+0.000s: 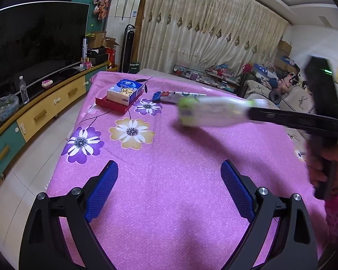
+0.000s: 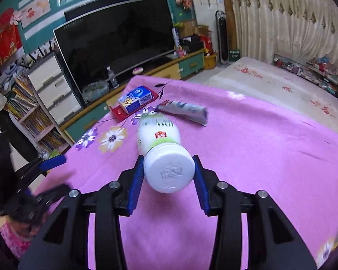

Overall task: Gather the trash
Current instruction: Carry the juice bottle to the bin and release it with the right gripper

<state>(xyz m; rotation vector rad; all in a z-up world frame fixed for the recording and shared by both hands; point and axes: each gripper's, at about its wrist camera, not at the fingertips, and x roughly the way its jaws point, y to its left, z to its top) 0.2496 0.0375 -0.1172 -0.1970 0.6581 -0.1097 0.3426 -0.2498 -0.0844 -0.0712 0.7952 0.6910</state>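
Note:
A white plastic bottle (image 2: 158, 135) with a green label hangs just above the pink flowered cloth (image 2: 259, 146). My right gripper (image 2: 167, 158) is shut on its white-capped end, both blue pads pressing the cap. In the left wrist view the bottle (image 1: 205, 112) looks blurred, sticking out left from the right gripper (image 1: 253, 111), which a hand holds. Behind it a rolled blue-and-white wrapper (image 1: 180, 96) (image 2: 184, 110) lies on the cloth. My left gripper (image 1: 170, 164) stands open low over the cloth's near part, nothing between its fingers.
A blue tissue pack (image 1: 125, 91) sits on a flat red box (image 1: 111, 104) at the cloth's far left. A TV cabinet (image 1: 45, 110) with a large TV (image 2: 119, 40) runs along the left across a strip of floor. A sofa (image 1: 297, 103) stands to the right.

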